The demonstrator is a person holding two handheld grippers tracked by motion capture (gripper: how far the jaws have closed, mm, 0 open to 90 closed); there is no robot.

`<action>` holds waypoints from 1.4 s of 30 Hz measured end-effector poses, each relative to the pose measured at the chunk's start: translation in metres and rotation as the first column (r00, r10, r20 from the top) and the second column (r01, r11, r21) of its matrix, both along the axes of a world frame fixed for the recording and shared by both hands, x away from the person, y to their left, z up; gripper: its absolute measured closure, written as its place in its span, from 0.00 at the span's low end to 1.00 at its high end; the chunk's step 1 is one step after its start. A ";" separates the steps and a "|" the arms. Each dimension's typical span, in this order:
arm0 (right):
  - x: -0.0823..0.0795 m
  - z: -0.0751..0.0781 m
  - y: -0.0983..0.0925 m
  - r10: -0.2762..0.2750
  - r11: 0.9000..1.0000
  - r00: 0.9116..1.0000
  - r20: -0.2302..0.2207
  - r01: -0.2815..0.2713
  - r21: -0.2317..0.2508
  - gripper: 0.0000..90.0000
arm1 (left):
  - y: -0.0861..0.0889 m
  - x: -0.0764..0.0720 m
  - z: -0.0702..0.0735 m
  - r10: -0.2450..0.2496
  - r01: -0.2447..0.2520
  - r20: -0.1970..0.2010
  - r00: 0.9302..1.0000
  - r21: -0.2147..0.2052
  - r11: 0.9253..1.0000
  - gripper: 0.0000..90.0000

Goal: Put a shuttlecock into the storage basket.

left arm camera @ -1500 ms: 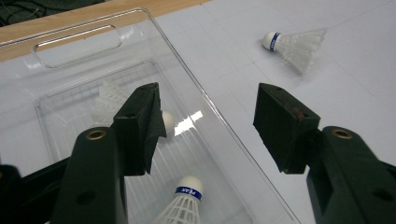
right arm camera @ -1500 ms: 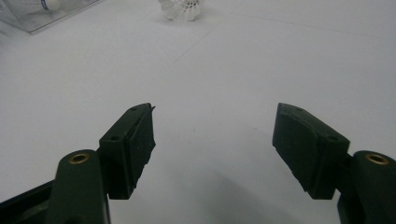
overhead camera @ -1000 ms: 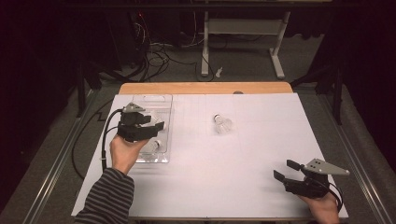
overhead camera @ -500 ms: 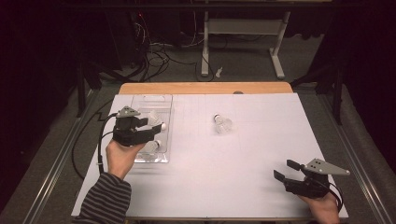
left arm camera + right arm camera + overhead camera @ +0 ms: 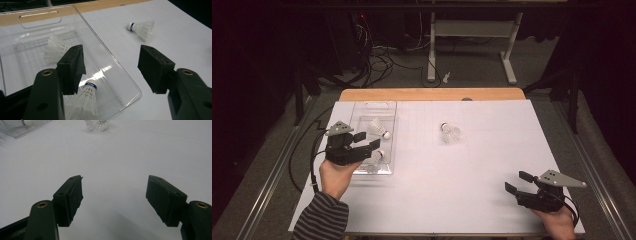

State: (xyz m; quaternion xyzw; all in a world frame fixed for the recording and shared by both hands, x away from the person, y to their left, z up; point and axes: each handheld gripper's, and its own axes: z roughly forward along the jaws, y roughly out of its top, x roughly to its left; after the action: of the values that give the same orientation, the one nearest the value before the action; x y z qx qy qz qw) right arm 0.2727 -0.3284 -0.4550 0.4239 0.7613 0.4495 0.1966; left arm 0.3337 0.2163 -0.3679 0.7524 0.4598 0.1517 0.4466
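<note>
Both tongs gape empty: my left gripper [image 5: 368, 141] over the tray [image 5: 384, 107] rim and two shuttlecocks [image 5: 88, 96], right gripper [image 5: 516, 182] well apart; loose shuttlecock [image 5: 451, 132] between.

In the left gripper view the near shuttlecock [image 5: 86, 100] runs off the bottom edge, its skirt partly behind the left hand-held gripper [image 5: 113, 67]. The clear tray [image 5: 130, 86] is cut at the left edge. In the right gripper view the loose shuttlecock [image 5: 97, 125] is cropped at the top.

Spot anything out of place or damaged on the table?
One white feathered shuttlecock lies on its side on the white table sheet, apart from the clear plastic tray that holds two others. No damage or spill shows.
</note>
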 end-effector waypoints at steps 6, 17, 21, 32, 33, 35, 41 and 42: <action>0.000 0.000 -0.001 0.000 1.000 1.000 0.003 0.000 0.002 0.34 | 0.002 -0.010 -0.004 -0.010 0.010 0.008 1.000 -0.006 1.000 0.43; -0.001 0.000 0.000 0.003 1.000 1.000 0.004 -0.003 0.002 0.33 | 0.006 -0.026 -0.007 -0.009 0.010 0.030 1.000 -0.018 1.000 0.42; 0.000 0.000 0.000 0.002 1.000 1.000 0.001 -0.002 0.001 0.33 | 0.006 -0.031 -0.010 -0.014 0.014 0.038 0.999 -0.021 1.000 0.42; 0.000 0.000 0.000 0.002 1.000 1.000 0.002 -0.002 -0.002 0.33 | 0.009 -0.045 -0.022 -0.005 0.006 0.047 0.999 -0.025 1.000 0.41; 0.000 0.000 0.000 0.002 1.000 1.000 0.002 -0.002 -0.002 0.33 | 0.010 -0.046 -0.023 -0.003 0.005 0.048 0.999 -0.029 1.000 0.41; 0.000 0.000 0.000 0.002 1.000 1.000 0.002 -0.002 -0.003 0.33 | 0.010 -0.047 -0.025 -0.001 0.003 0.050 0.999 -0.034 0.999 0.41; 0.000 0.000 0.000 0.002 1.000 1.000 0.002 -0.002 -0.002 0.33 | 0.011 -0.052 -0.031 0.002 0.000 0.053 0.999 -0.045 0.999 0.41; 0.000 0.000 0.000 0.003 1.000 1.000 0.002 -0.003 -0.002 0.33 | 0.011 -0.053 -0.031 0.002 0.001 0.055 0.998 -0.046 0.999 0.41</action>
State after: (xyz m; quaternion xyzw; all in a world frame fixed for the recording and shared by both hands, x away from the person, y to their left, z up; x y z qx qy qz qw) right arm 0.2726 -0.3281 -0.4550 0.4222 0.7622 0.4493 0.1971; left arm 0.2806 0.2277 -0.3992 0.7374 0.4508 0.1619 0.4761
